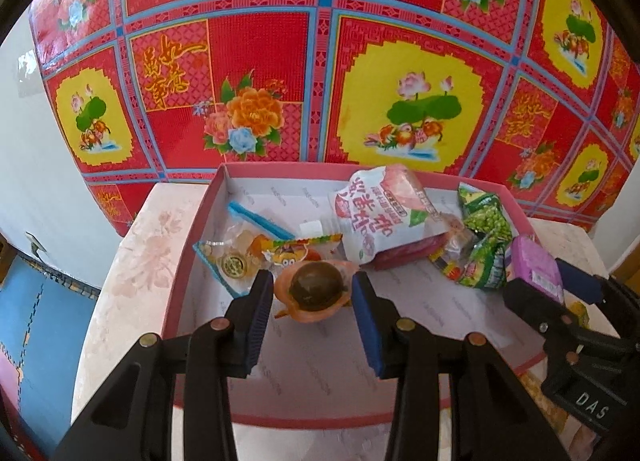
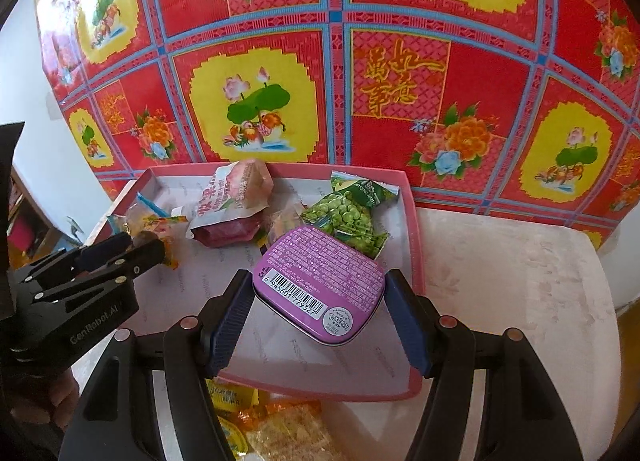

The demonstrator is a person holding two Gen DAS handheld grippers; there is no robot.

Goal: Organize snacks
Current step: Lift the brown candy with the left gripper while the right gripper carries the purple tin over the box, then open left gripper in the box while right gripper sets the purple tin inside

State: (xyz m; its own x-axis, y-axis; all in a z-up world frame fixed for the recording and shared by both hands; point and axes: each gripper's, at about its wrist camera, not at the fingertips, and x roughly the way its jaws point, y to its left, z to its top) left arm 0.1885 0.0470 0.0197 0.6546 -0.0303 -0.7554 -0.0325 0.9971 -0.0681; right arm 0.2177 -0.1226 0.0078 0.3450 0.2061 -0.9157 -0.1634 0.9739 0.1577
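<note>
Two grippers hang over the pink tray (image 2: pixel 416 245), both loaded. Left gripper (image 1: pixel 314 289): pads clamped on a round dark snack in an orange wrapper (image 1: pixel 316 287), which sits directly between the tips, above the tray's white floor near its front-left part. Right gripper (image 2: pixel 320 293): pads pressing the two short ends of a flat purple tin (image 2: pixel 320 281), barcode side up, long axis running across from pad to pad, its near edge tilted lower. The tin hangs above the tray's right-front area, just before the green pea packets (image 2: pixel 352 217).

Judged next move: set-down into the tray. Tin needs bare floor below and toward the front; that patch looks open, with the right wall close beside the right pad. Room is tighter for the left snack: a yellow-and-red sachet (image 1: pixel 300 249) and a blue-edged bag (image 1: pixel 236 257) lie just behind it, a white-and-pink pouch (image 1: pixel 380 213) to its right. Front-left floor is bare. Grippers are well apart; no crossing seems needed. More snacks (image 2: pixel 280 425) wait on the table, before the tray's front rim.
</note>
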